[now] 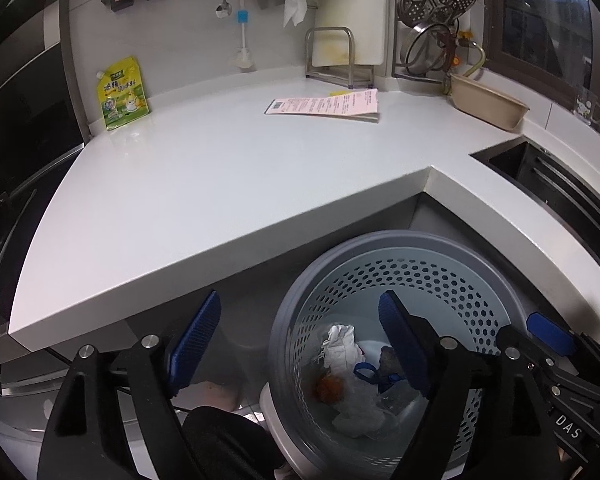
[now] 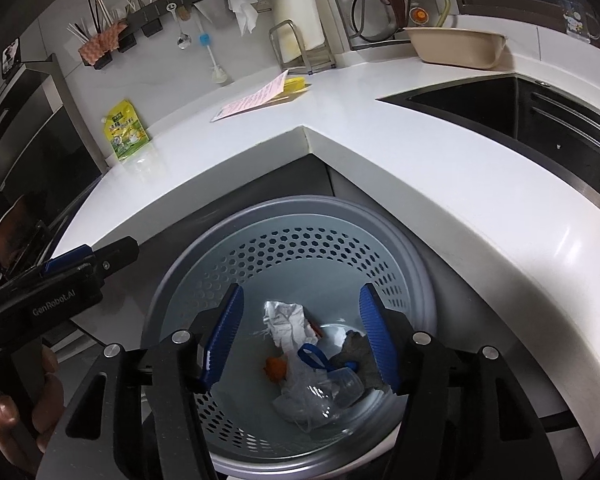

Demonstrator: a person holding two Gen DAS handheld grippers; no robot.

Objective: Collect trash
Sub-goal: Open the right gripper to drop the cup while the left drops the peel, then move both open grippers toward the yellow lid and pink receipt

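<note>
A grey perforated trash bin [image 1: 380,240] [image 2: 292,204] stands on the floor under the inner corner of the white counter. In it lie crumpled white paper [image 1: 342,344] [image 2: 286,320], an orange scrap [image 2: 275,366], a clear plastic bag [image 2: 304,396], a blue strap [image 2: 314,354], a clear cup [image 2: 346,386] and a grey rag [image 2: 356,354]. My left gripper [image 1: 300,298] hangs open over the bin's left rim, nothing between its blue pads. My right gripper [image 2: 300,288] is open above the bin's middle, also holding nothing. Each gripper shows at the edge of the other's view.
On the counter [image 1: 220,184] lie a pink leaflet [image 1: 324,106], a yellow-green pouch [image 1: 122,94] against the wall and a beige basin [image 1: 486,104]. A dark sink [image 2: 520,112] is sunk in at the right. A hand [image 2: 40,384] grips the left gripper's handle.
</note>
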